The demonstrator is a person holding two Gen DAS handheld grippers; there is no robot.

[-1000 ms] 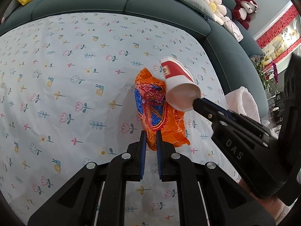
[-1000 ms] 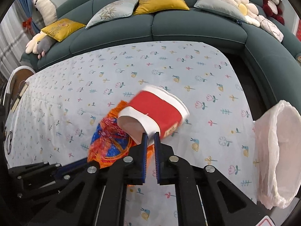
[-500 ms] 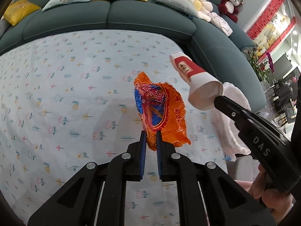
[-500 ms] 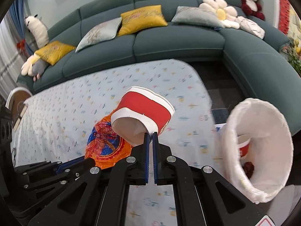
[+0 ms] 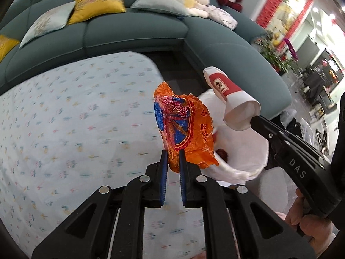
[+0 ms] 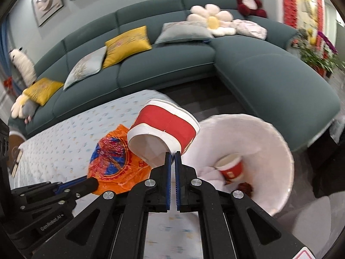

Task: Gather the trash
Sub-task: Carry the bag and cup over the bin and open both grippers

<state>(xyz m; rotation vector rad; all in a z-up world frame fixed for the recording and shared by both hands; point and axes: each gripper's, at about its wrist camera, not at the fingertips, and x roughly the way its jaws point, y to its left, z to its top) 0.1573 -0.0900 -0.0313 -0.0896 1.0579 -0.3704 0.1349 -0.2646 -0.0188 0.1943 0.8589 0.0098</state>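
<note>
teal sofa [image 6: 163, 69] w/ cushions [image 6: 127, 43], framed pics [image 6: 47, 0]

Each camera sits close behind its jaws, looking down past them; both see the white bag [image 5: 241, 151] [image 6: 258, 142] and the sofa [image 5: 133, 32] [image 6: 163, 64].

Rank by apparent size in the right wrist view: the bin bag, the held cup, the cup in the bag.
1. Bin bag
2. Held cup, though nearer the camera
3. Cup in the bag

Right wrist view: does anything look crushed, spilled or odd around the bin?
Nothing spilled. The cup in the right gripper is squashed, its mouth pinched out of round. The wrapper in the left gripper is crumpled. The bin already holds another cup and something dark red.
</note>
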